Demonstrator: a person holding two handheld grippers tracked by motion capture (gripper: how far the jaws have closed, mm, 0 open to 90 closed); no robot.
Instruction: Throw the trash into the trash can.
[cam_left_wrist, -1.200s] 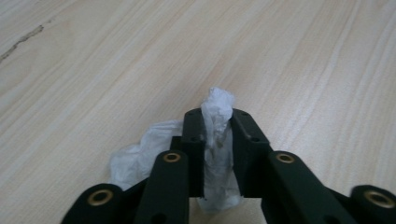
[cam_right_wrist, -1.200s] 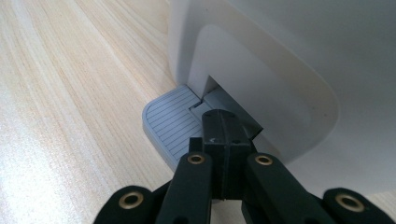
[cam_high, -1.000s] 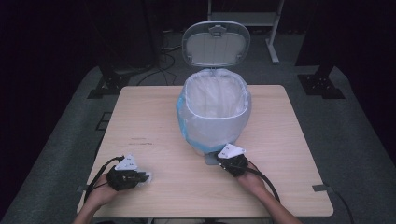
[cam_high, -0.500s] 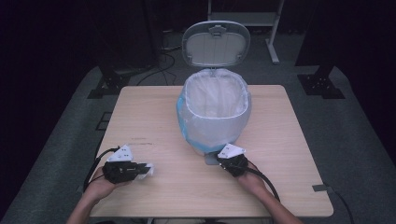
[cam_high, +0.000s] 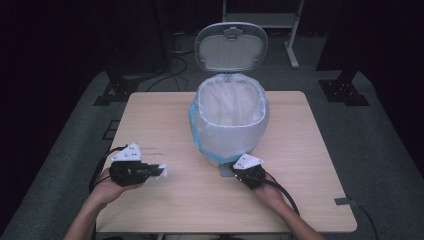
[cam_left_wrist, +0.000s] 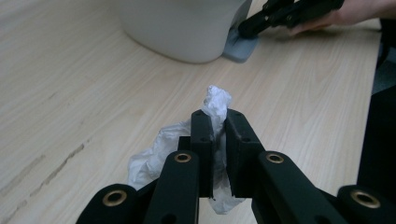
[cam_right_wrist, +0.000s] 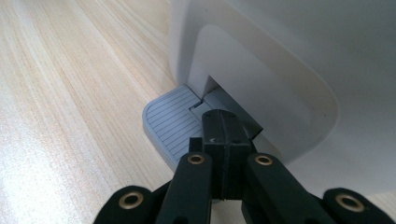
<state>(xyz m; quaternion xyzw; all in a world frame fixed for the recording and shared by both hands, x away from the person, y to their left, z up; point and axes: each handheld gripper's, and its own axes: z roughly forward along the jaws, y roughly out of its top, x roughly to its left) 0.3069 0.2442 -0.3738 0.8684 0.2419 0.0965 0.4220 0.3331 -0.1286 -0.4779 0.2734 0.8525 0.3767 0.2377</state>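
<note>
Pale wood table (cam_high: 320, 165), dark room; left fingers (cam_left_wrist: 215, 135) clamping tissue (cam_left_wrist: 215, 100), right fingers (cam_right_wrist: 223, 133) shut, empty, on pedal (cam_right_wrist: 170, 122).

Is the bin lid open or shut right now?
Open. The lid stands upright behind the bin, the white liner's mouth exposed, while the shut right tool presses the grey pedal.

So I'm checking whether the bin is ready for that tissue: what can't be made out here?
- Bottom of the bin: high view, hidden by the bag liner's folds.
- Pedal contact: right gripper view, the shut right tool covers it.
- Tissue lower part: left gripper view, behind the left tool.
</note>
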